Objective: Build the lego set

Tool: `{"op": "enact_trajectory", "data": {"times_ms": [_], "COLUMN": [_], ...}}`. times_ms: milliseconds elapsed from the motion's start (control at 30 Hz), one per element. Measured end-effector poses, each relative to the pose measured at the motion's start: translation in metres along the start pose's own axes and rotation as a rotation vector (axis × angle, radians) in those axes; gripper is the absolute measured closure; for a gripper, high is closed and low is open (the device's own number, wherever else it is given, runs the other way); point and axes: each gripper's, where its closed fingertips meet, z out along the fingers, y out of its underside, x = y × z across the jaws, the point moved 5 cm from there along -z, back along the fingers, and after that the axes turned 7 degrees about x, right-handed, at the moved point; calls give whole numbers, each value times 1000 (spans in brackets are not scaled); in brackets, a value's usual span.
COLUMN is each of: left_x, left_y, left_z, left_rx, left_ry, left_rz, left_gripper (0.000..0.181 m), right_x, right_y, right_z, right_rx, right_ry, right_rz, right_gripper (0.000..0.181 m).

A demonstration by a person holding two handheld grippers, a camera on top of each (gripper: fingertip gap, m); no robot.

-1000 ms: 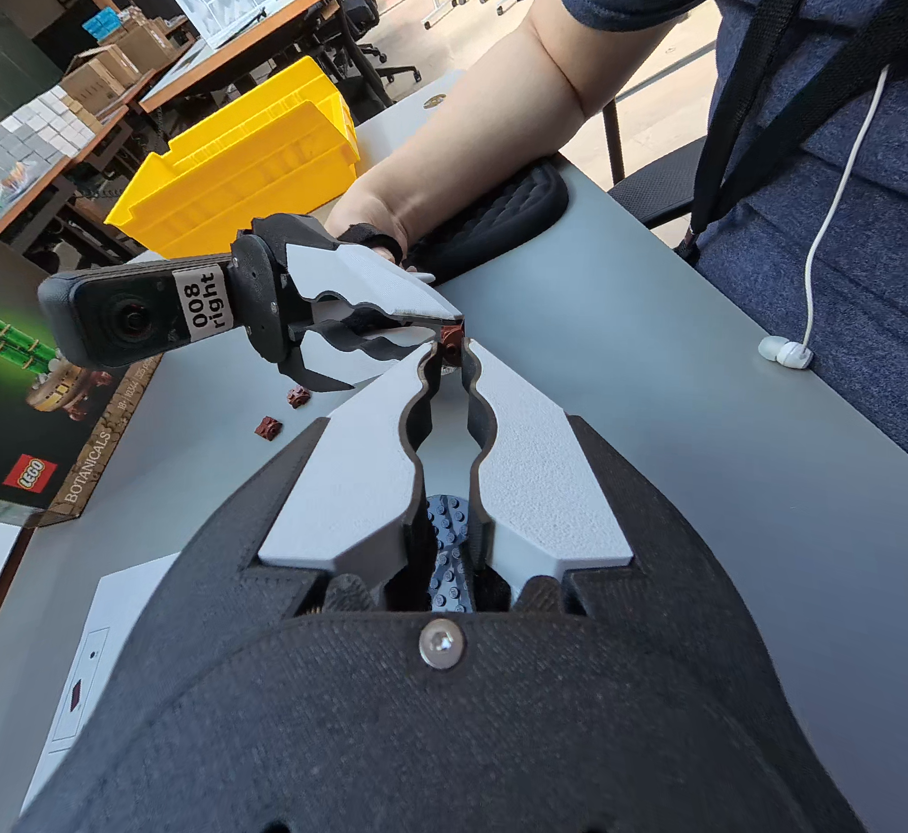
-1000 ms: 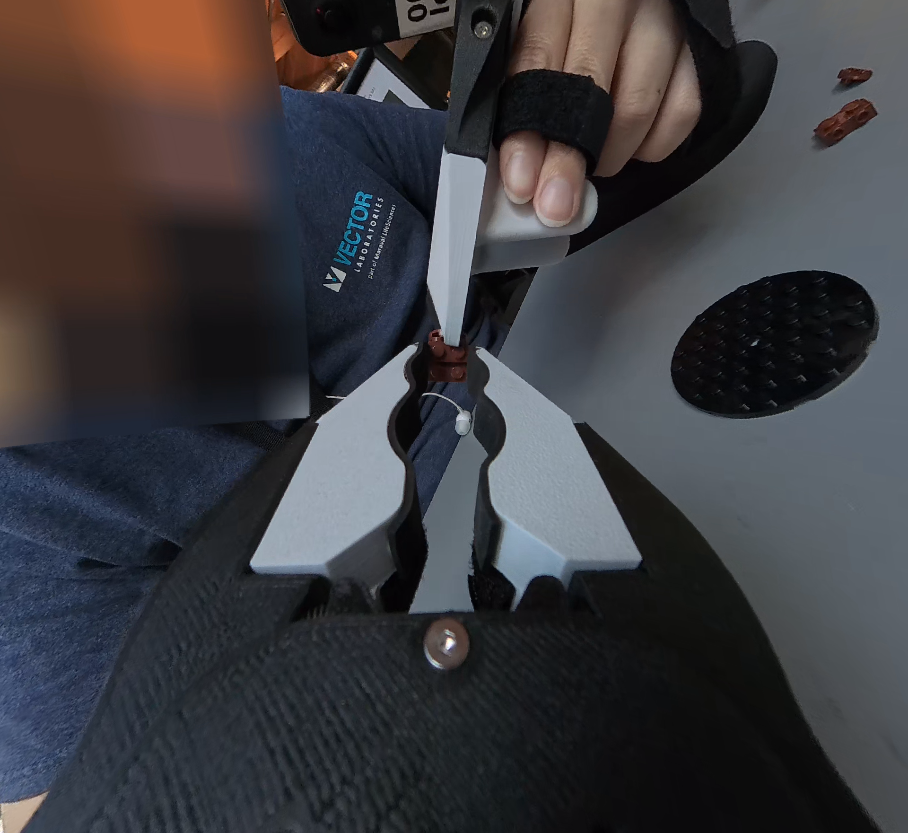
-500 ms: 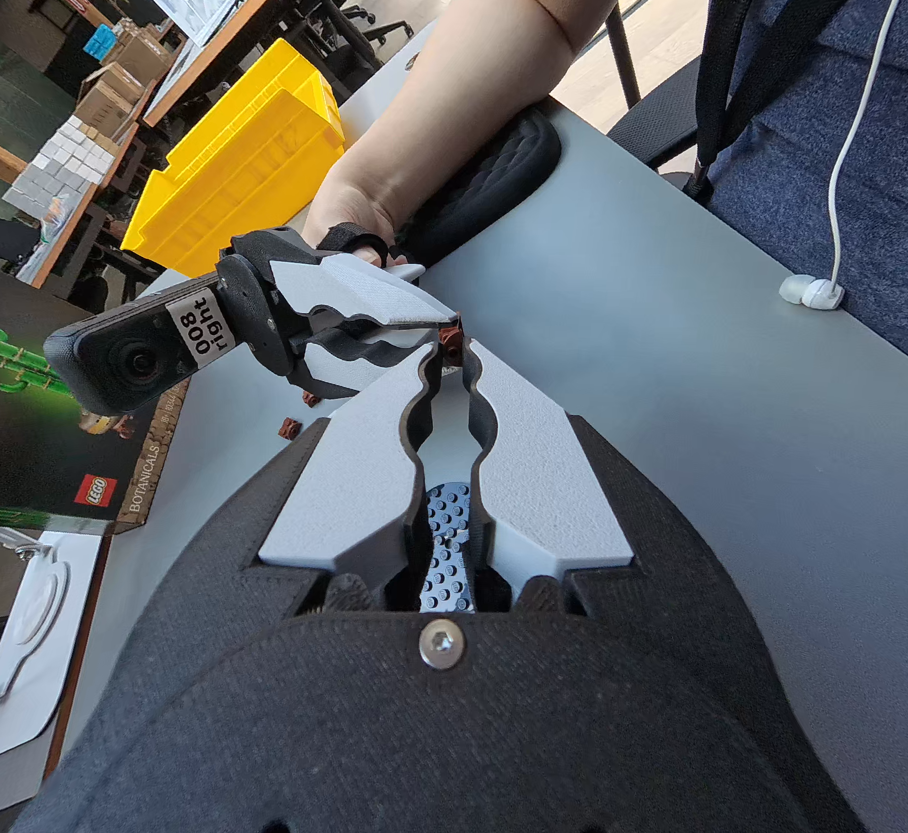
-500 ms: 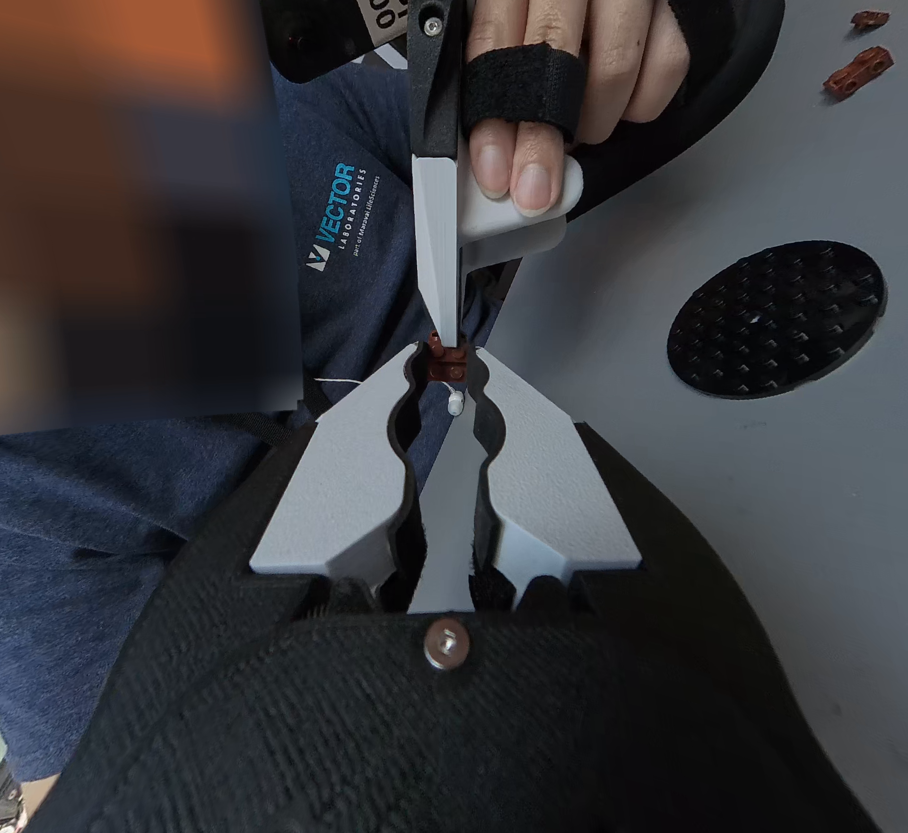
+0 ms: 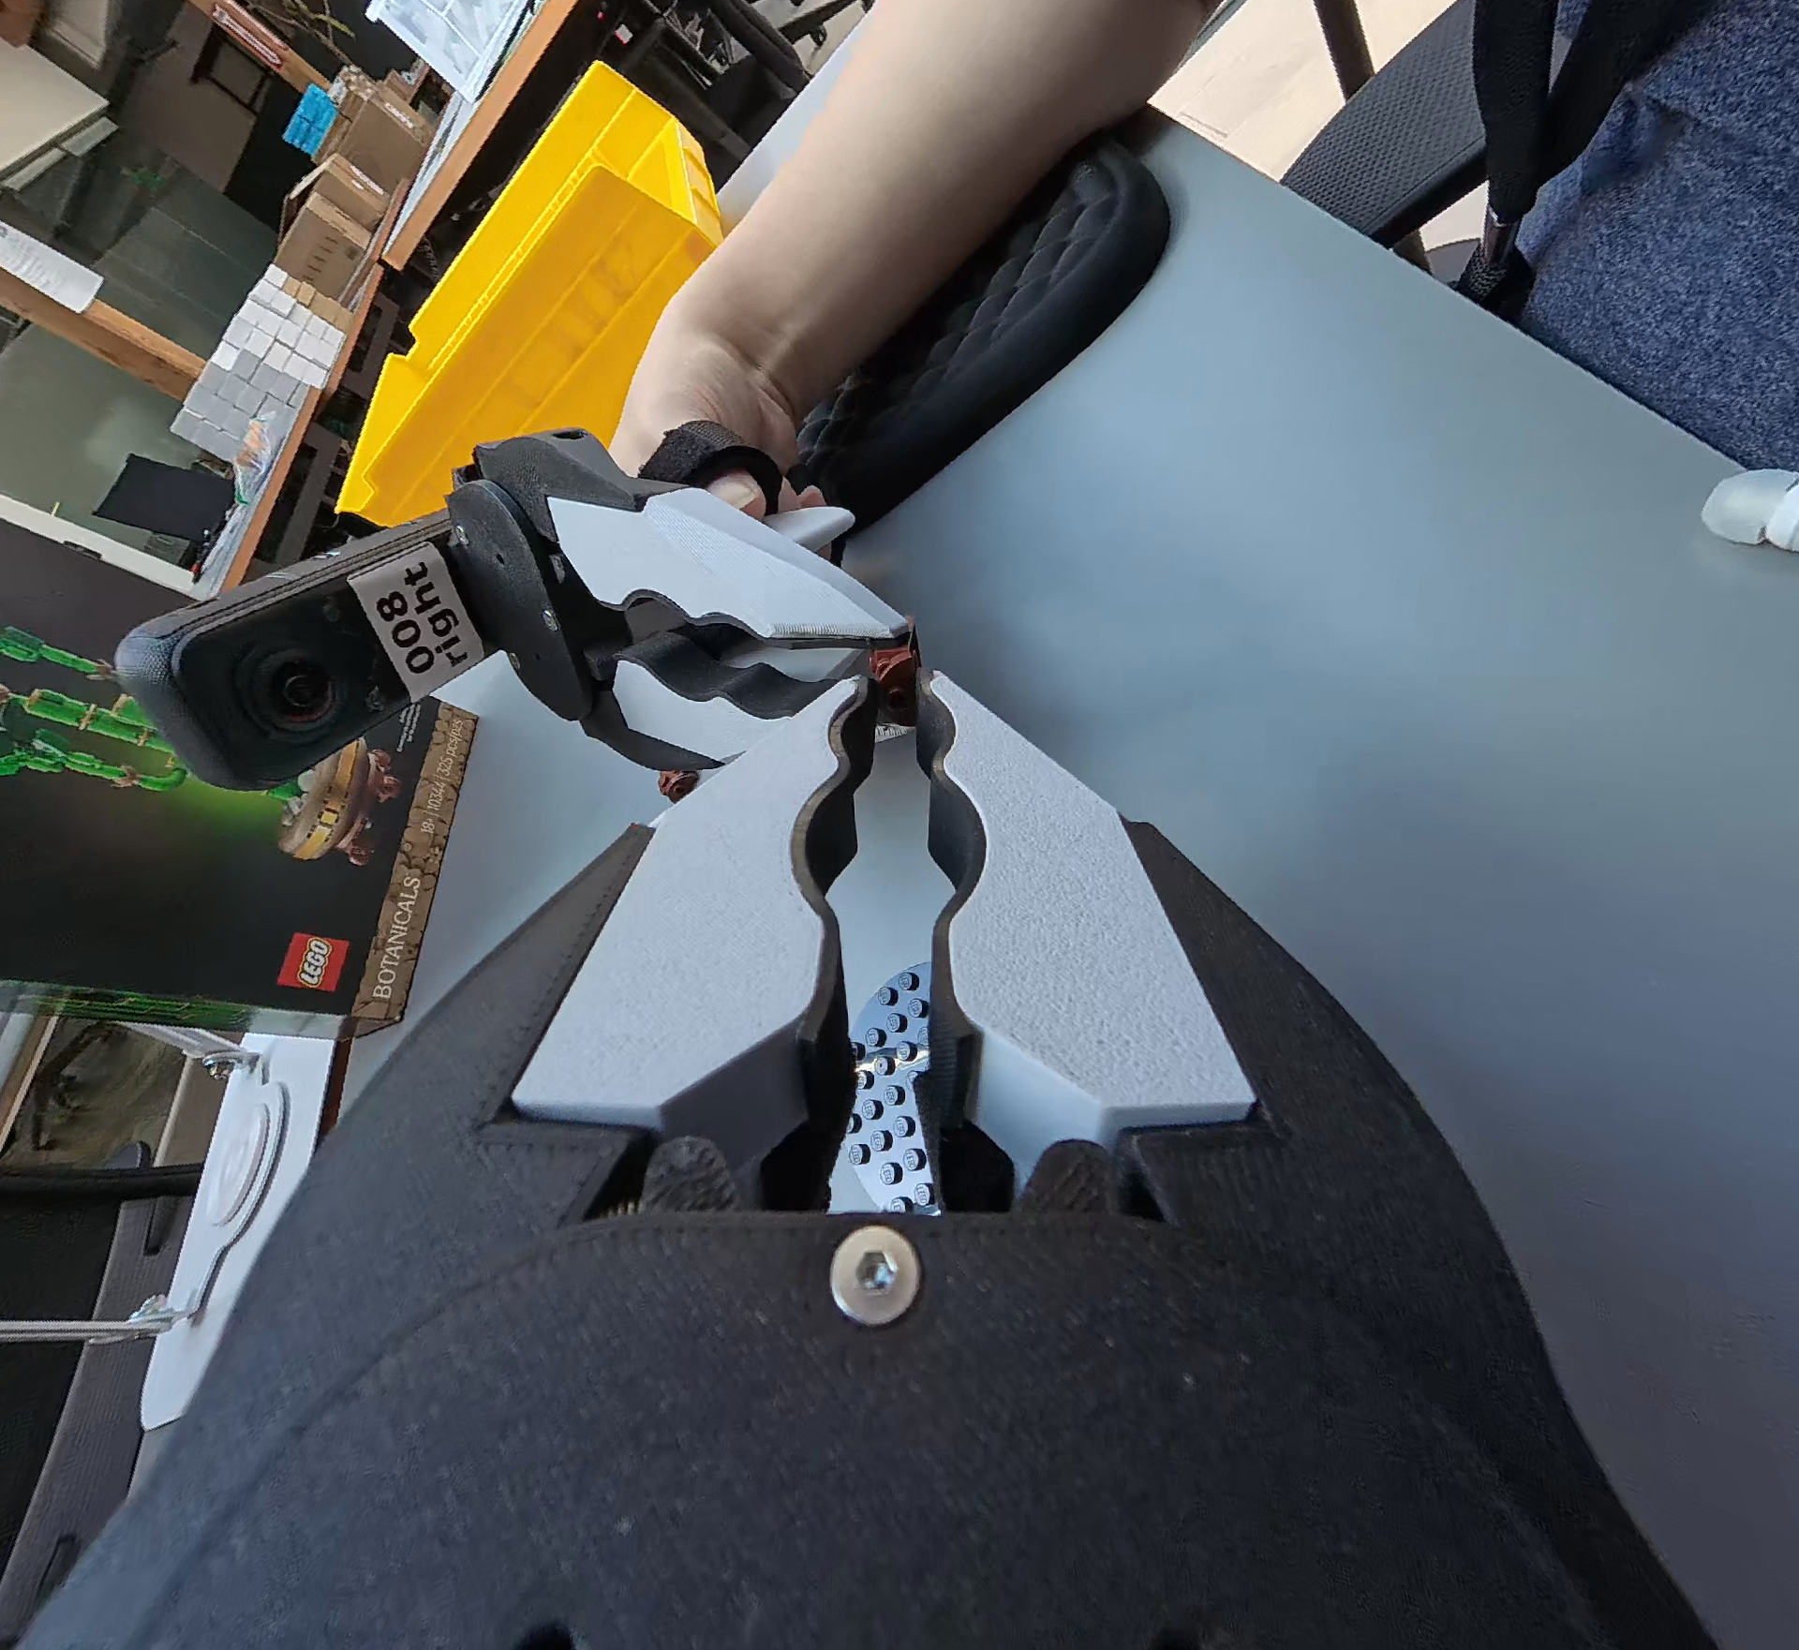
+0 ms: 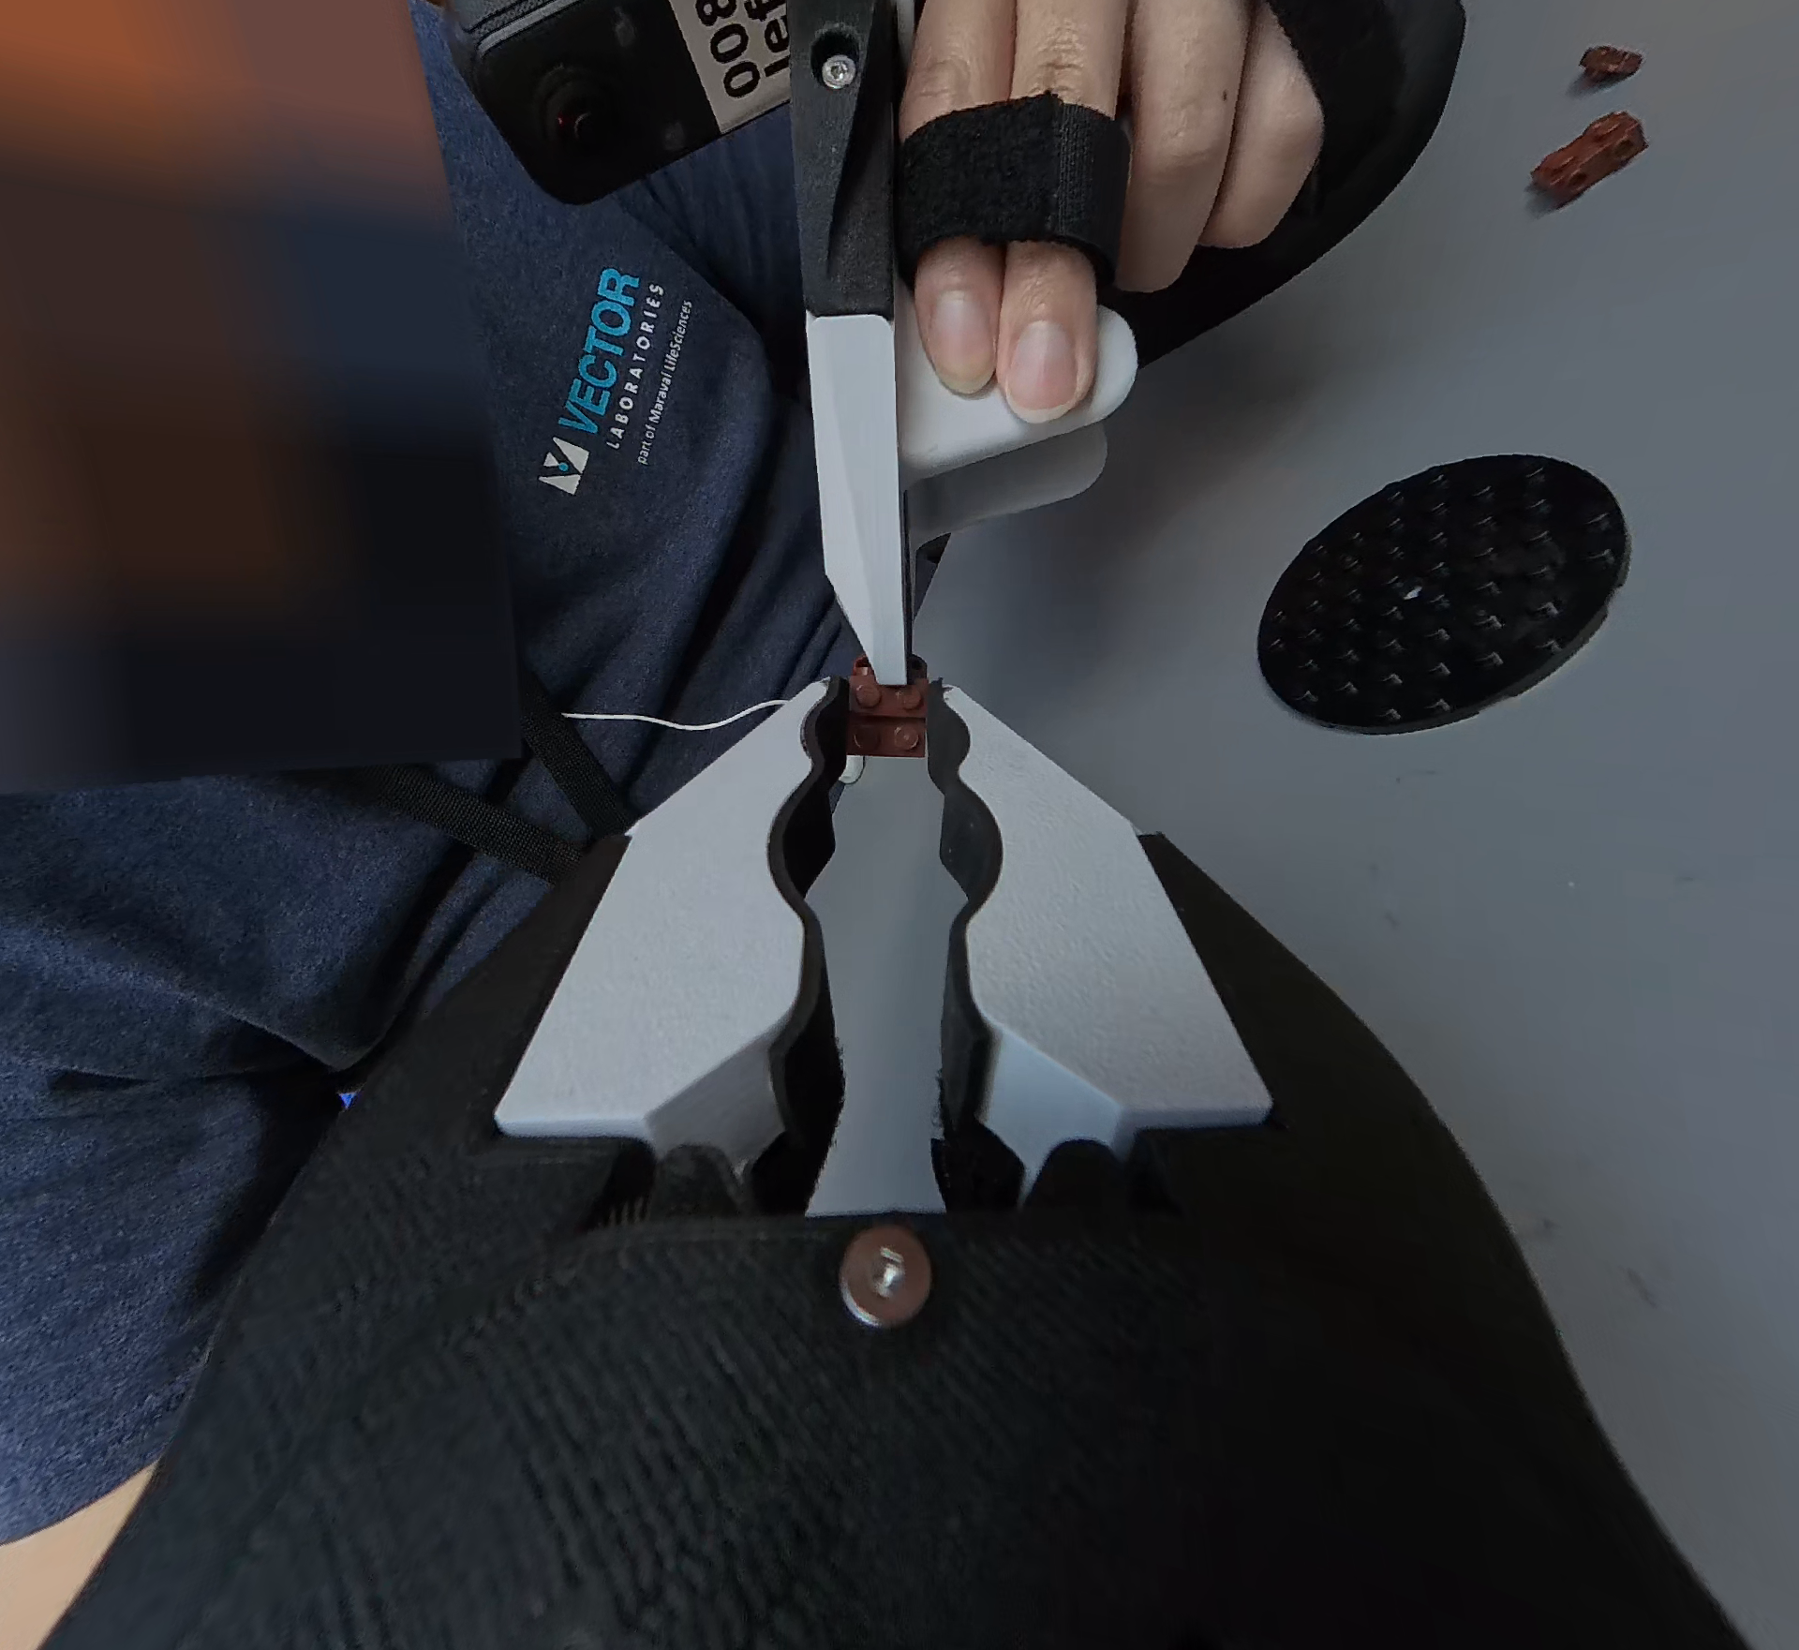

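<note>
My left gripper and my right gripper meet tip to tip above the grey table. Between them is a small brown brick stack, two thin plates pressed together; it also shows in the left wrist view. Both grippers are shut on it. In the left wrist view the right gripper comes in from the left. In the right wrist view the left gripper comes down from above, seen edge-on. A round black studded plate lies on the table, also seen below my left fingers.
Two loose brown pieces lie beyond the round plate; another lies under the right gripper. Yellow bins, the set's box, a black wrist rest and a white earbud sit on the table. The person's torso is close. Less than 4 cm separates the two grippers' tips.
Both grippers stayed shut, tips together, on the brown pieces. The pair has turned slightly, so the brown stack shows more of its face and the round plate shows more below.
</note>
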Motion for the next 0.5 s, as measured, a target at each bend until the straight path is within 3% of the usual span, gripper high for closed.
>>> {"op": "enact_trajectory", "data": {"times_ms": [167, 267, 500], "left_x": [-8, -15, -32], "left_y": [1, 5, 12], "left_z": [-3, -5, -9], "left_rx": [-24, -57, -113], "left_ry": [-69, -131, -277], "left_rz": [13, 41, 67], "left_gripper": [176, 175, 175], "right_x": [0, -2, -11], "right_y": [-9, -16, -46], "right_z": [-8, -14, -39], "right_rx": [60, 117, 353], "right_ry": [39, 57, 179], "right_rz": [-55, -83, -267], "right_gripper": [166, 155, 149]}}
